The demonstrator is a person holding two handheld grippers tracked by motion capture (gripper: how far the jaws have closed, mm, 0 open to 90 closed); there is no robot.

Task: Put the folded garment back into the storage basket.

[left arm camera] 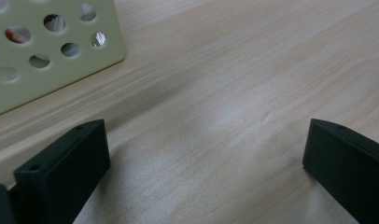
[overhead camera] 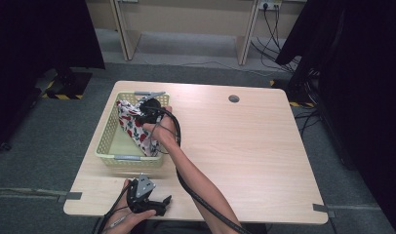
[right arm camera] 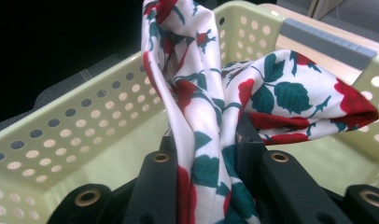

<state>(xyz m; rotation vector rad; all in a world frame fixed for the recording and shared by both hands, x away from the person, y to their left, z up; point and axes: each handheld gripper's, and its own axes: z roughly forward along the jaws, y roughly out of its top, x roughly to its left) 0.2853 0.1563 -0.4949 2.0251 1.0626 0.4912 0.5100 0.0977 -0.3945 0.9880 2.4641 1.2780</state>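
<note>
**Cloth going into the basket**

Cloth [overhead camera: 135,126] with a red-and-green floral print hangs from the right hand-held gripper [overhead camera: 149,113] at the left of the high view, draped inside the pale yellow-green basket [overhead camera: 104,141] that sits on the left part of the wooden surface [overhead camera: 245,146]. In the right gripper view the fabric [right arm camera: 201,116] runs between the two black jaws, which stand close together and pinch a bunched fold; part of it billows toward the perforated far wall [right arm camera: 75,126] of the basket. The left hand-held gripper [overhead camera: 154,202] rests low at the bottom edge of the high view, near the front of the surface; the left gripper view shows its jaws spread wide over bare wood, nothing between them, with a corner of the basket [left arm camera: 47,51] at upper left.

The step in hand appears to be setting the cloth down in the basket. To do it well, the right hand-held gripper should sink until the fabric's weight lies on the basket floor, then open fully so no fold snags on a jaw. The loose end at the right could spill over the rim; lowering toward the basket's middle would guard against that.
</note>
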